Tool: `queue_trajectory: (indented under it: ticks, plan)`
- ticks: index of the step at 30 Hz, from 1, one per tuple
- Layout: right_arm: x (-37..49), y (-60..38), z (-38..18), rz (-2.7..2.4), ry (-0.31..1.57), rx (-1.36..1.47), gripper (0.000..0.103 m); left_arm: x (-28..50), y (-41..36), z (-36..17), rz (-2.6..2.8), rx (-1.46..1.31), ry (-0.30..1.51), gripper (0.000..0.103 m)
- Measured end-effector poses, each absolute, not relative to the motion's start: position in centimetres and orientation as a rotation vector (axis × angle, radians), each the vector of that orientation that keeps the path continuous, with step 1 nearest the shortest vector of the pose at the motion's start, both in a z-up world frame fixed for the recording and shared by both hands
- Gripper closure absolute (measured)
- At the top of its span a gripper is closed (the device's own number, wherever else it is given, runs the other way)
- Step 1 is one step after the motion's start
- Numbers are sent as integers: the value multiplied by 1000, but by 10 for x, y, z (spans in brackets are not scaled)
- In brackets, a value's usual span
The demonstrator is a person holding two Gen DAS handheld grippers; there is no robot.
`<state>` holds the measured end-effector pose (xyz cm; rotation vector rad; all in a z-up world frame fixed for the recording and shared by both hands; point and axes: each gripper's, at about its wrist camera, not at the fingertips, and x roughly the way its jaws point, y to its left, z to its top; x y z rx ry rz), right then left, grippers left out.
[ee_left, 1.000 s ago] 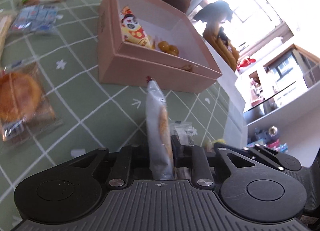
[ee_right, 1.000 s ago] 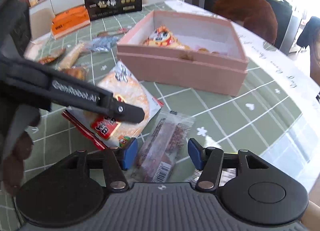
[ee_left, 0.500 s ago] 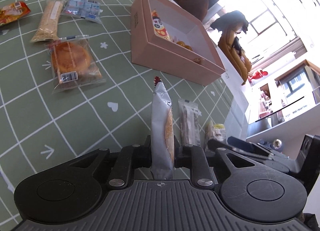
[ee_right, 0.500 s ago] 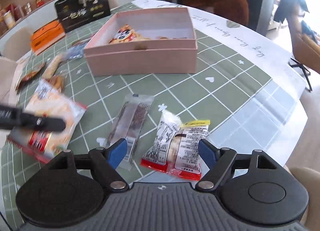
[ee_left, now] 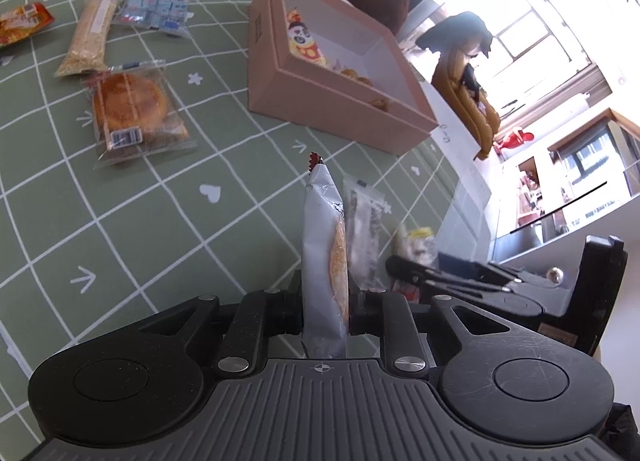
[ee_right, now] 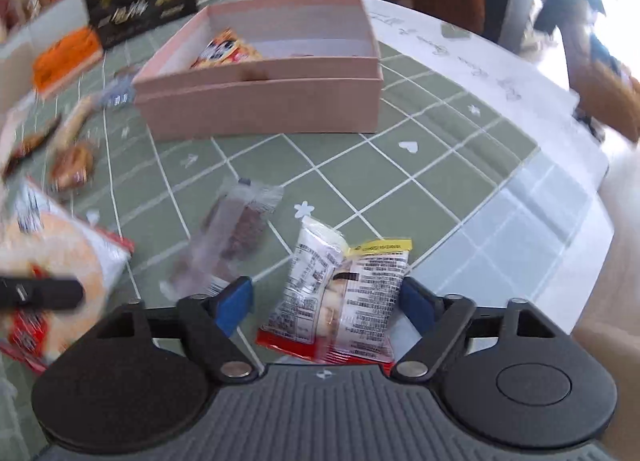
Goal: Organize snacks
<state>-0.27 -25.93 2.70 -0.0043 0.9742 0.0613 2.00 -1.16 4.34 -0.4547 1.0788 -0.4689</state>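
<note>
Here, a silver-grey foil snack packet with a red serrated tip point(ee_left: 322, 257) is grasped edge-on by the left gripper point(ee_left: 325, 319), whose black fingers are clenched against both faces of the packet. The packet is held upright above the green grid-patterned counter point(ee_left: 168, 229).

In the left wrist view, an open pink cardboard box point(ee_left: 328, 101) is seen at 12 o'clock from the held packet, resting on the counter, with a cartoon-printed snack bag point(ee_left: 304, 41) and some small golden pieces inside. At 10 o'clock, a clear-wrapped round brown cake point(ee_left: 134, 109) lies flat; beyond it a long tan bar in clear wrap point(ee_left: 90, 35) and a pack of blue-and-white sweets point(ee_left: 156, 15) are set side by side. Just at 1 o'clock of the packet, a clear-wrapped dark bar point(ee_left: 364, 229) lies on the counter.

The right gripper point(ee_right: 326, 301) is released, its blue-padded fingers point(ee_right: 234, 301) spread wide apart. Between them, a pair of white printed sachets with red and yellow edges point(ee_right: 340, 301) lies on the counter; contact with the pads cannot be told. In the right wrist view the dark bar is found at 11 o'clock of the sachets, and the pink box at 12 o'clock, well apart. The left edge of that view is blurred.
</note>
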Motion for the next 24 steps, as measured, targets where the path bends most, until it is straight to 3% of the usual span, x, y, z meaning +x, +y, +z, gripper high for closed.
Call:
queue_trajectory:
  ticks: [2, 10, 15, 19, 24]
  plan:
    - [-4, -261, 33, 105, 988, 9, 50, 27, -12, 53, -484, -481, 1058, 81]
    - [30, -273, 108, 188, 812, 20, 50, 124, -28, 124, -561, -435, 819, 81]
    - [93, -284, 151, 170, 718, 19, 50, 202, -44, 114, -603, -501, 820, 81]
    - [131, -281, 147, 149, 724, -10, 50, 237, -44, 85, -607, -541, 864, 79]
    - [162, -264, 109, 210, 812, -56, 45, 255, 13, 108, -502, -469, 758, 79]
